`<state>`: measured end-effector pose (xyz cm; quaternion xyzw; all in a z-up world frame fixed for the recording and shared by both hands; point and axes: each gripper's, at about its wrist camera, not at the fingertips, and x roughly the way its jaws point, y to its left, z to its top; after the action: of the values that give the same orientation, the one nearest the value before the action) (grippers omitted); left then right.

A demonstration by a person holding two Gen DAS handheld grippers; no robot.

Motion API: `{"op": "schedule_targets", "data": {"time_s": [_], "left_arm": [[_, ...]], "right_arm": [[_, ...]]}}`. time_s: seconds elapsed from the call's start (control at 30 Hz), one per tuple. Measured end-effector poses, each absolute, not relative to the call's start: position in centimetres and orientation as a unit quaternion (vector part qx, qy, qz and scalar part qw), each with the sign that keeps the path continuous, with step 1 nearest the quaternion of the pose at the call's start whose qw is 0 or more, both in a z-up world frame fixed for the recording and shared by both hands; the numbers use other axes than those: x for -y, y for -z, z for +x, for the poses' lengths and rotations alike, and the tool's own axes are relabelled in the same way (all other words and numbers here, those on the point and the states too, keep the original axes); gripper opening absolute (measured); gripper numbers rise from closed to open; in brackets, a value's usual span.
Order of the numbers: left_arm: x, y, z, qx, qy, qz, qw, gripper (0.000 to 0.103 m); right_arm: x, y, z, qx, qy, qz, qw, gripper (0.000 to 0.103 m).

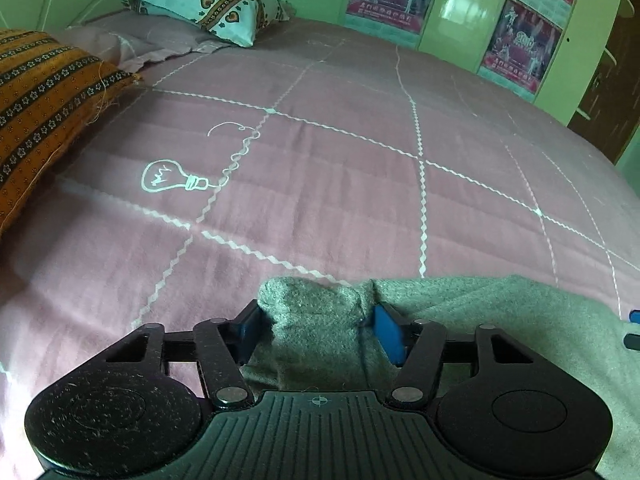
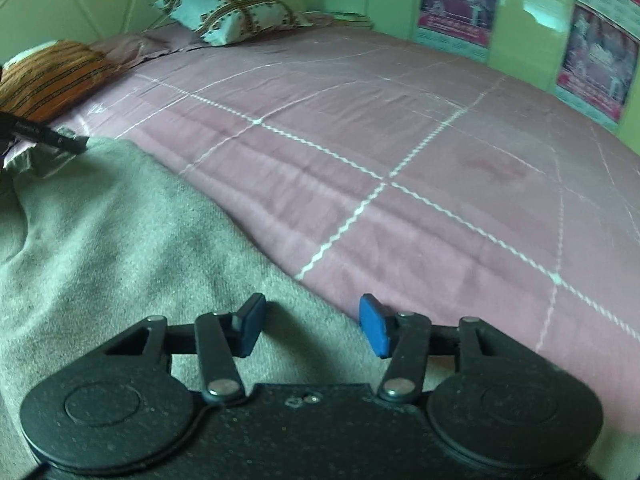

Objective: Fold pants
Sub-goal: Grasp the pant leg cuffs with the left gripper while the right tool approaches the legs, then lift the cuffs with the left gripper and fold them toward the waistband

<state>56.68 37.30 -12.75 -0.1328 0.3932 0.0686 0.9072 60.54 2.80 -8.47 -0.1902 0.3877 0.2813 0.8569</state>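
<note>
Grey pants (image 1: 480, 320) lie on the near part of a pink bed cover (image 1: 320, 168). My left gripper (image 1: 318, 330) is shut on a raised lump of the grey cloth, which fills the gap between its blue pads (image 1: 386, 332). In the right wrist view the pants (image 2: 120, 240) spread out to the left, and their edge runs slantwise toward me. My right gripper (image 2: 312, 326) stands low over that edge. Its pads (image 2: 374, 330) are apart, with flat cloth between them and no bunching. The left gripper (image 2: 44, 134) shows at the far left with cloth gathered at it.
An orange patterned pillow (image 1: 44, 108) lies at the left. A white patterned pillow (image 1: 200, 0) lies at the head of the bed. Green cupboards with pink posters (image 1: 516, 40) stand along the far side. The pink cover stretches out beyond the pants.
</note>
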Motion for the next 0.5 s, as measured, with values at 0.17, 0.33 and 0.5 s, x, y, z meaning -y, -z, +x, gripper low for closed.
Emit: {"op": "schedule_targets", "data": {"time_s": [0.17,0.33,0.5], "left_arm": [[-37.8,12.5,56.3,-0.373,-0.045,-0.135,0.917,0.033],[-38.3,9.2,52.8,-0.281,0.008,-0.118,0.953,0.032],[-41.2,5.4,46.5,-0.204,0.096,-0.104,0.969,0.033]], "right_arm": [[-5.1,8.0,60.3,-0.399,-0.296,-0.244,0.833,0.0],[-4.5,3.6,57.2,-0.34,-0.285,-0.239,0.863,0.0],[-3.1,-1.7,49.8,-0.275,-0.297,-0.264,0.876,0.0]]}}
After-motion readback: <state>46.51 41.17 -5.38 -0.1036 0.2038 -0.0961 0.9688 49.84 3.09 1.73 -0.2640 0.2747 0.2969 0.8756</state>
